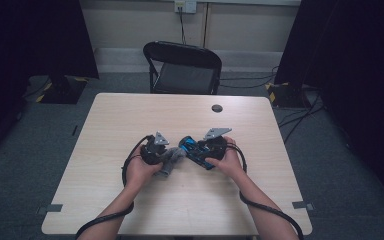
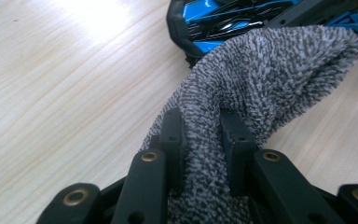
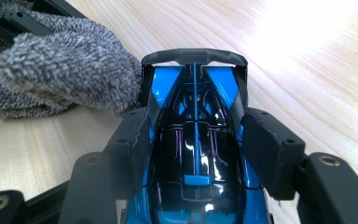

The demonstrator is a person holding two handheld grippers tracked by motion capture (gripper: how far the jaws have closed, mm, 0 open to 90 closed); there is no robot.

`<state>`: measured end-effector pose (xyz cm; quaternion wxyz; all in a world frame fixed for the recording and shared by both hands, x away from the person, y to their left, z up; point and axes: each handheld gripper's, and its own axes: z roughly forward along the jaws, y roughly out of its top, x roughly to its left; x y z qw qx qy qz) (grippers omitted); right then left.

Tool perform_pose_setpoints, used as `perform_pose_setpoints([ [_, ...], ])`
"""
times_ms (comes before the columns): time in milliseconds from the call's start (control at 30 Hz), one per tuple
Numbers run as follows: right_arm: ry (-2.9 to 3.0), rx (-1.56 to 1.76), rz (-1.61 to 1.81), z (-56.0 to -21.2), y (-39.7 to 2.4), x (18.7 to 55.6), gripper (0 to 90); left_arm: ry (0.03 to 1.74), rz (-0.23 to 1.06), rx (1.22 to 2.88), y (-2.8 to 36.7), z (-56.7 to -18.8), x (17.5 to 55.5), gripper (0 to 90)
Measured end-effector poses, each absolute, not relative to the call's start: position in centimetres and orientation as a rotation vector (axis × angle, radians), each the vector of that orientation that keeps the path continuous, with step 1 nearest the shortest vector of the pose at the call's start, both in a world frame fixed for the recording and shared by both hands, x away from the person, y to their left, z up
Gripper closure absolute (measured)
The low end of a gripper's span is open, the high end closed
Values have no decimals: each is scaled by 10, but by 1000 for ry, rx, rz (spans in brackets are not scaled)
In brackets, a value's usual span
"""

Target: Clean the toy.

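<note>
Left gripper [image 2: 200, 140] pinches grey cloth [image 2: 270, 79]; right gripper [image 3: 198, 149] clamps blue toy car [image 3: 196, 140] mid-bench [image 1: 130, 115]. Risk: hard wiping could twist the car from its grip.

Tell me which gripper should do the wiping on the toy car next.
Left. The left gripper is shut on the grey cloth, whose free end already lies against the blue car. The right gripper is clamped on the car's sides, so it should probably just hold it steady.
</note>
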<state>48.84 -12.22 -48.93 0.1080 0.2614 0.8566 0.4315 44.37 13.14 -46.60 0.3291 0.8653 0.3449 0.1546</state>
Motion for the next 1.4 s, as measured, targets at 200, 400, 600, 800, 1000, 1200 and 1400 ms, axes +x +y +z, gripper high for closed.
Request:
perform_pose_setpoints([
  [200, 2521, 767, 1270, -489, -122, 488, 427, 948, 410, 2231, 141, -467, 446, 738],
  [400, 2523, 758, 1262, -489, -122, 488, 427, 969, 423, 2219, 146, -467, 447, 739],
  [600, 2523, 759, 1261, -489, -122, 488, 427, 995, 438, 2211, 155, -466, 447, 738],
  [800, 2525, 759, 1259, -489, -122, 488, 427, 1011, 439, 2204, 163, -464, 444, 738],
  [1000, 2527, 758, 1253, -488, -122, 488, 427, 1004, 430, 2215, 169, -462, 439, 738],
  [1200, 2517, 772, 1274, -490, -123, 487, 426, 960, 402, 2212, 164, -457, 427, 738],
  [1400, 2501, 782, 1293, -491, -125, 486, 424, 894, 374, 2244, 152, -458, 416, 736],
])
